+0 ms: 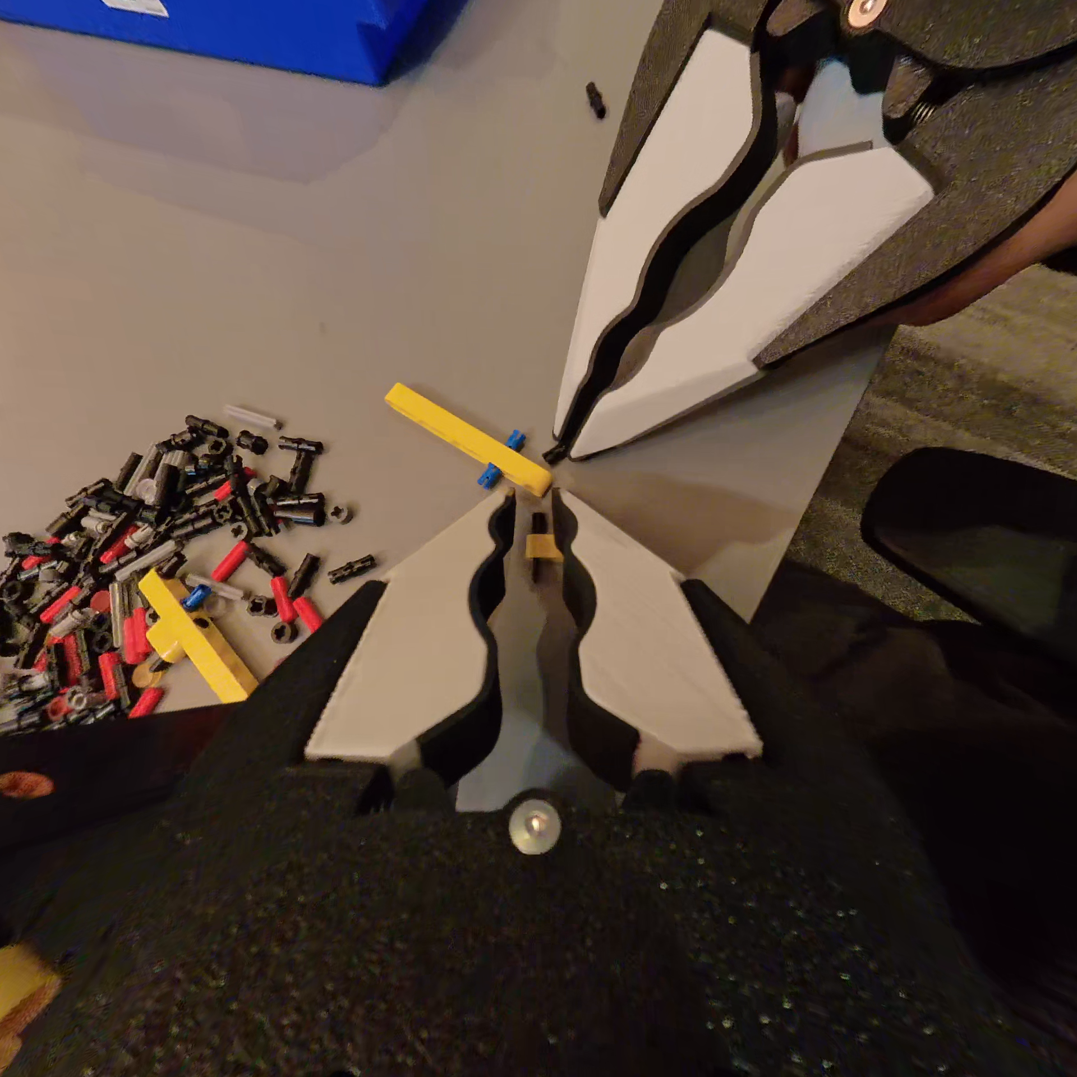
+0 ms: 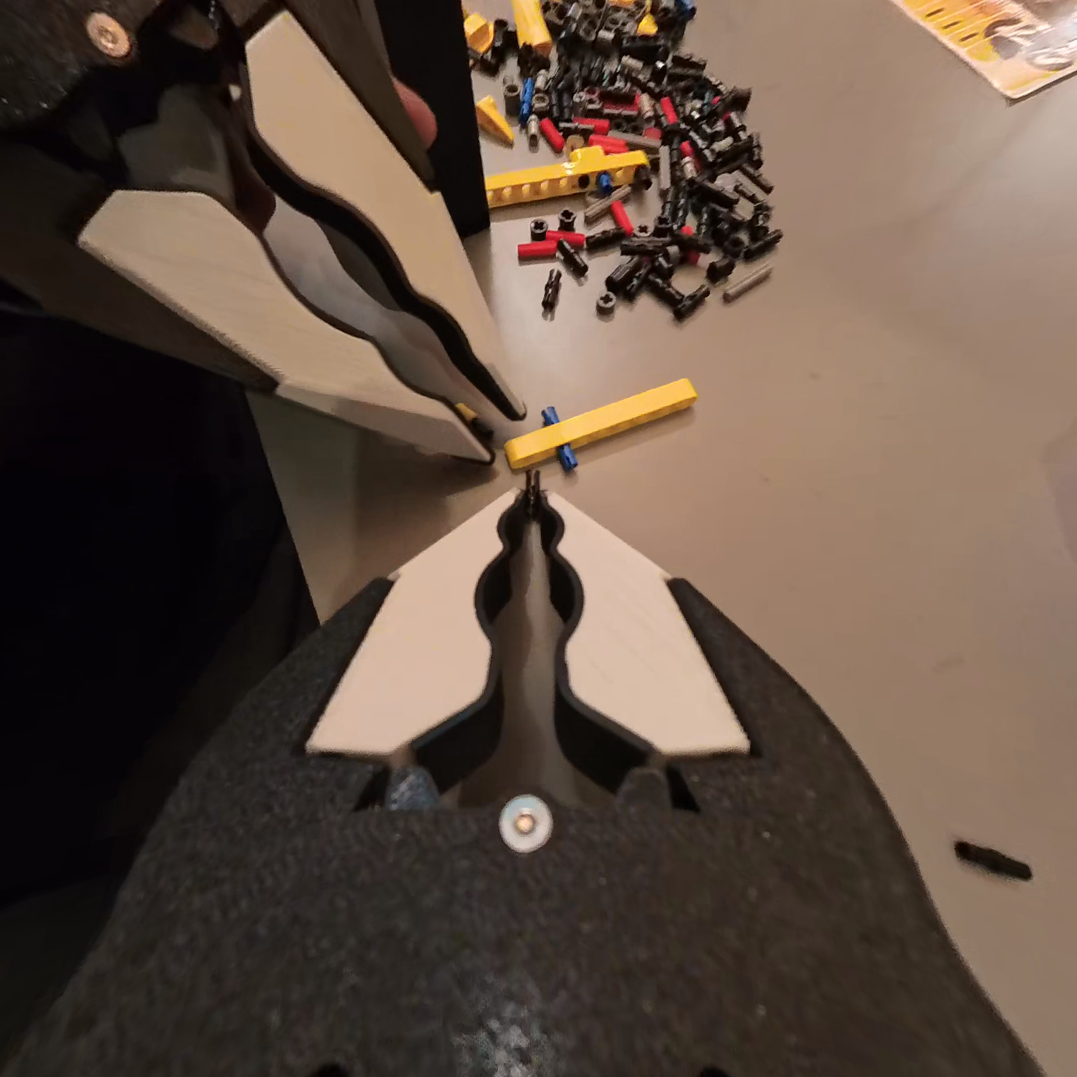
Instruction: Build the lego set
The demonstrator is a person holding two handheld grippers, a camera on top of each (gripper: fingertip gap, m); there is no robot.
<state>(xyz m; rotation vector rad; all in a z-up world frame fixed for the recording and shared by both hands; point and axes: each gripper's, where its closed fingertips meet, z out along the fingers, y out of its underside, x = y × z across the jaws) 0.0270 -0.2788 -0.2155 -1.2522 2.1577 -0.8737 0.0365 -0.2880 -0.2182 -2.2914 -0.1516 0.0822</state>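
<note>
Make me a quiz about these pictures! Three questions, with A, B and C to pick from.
1. Where is the blue pin nearest the tongs?
A) loose in the pile
B) stuck through the yellow beam
C) inside the box

2. What colour is the box?
A) red
B) blue
C) green

3. What are the right tongs doing?
A) wide open and empty
B) pinching a black pin
C) pinching the beam

Answers:
1 B: the pin pokes out on both sides of the beam.
2 B: the box at the table's far edge is plainly blue.
3 B: the tips are closed on a small black pin, just off the beam's end.
</note>
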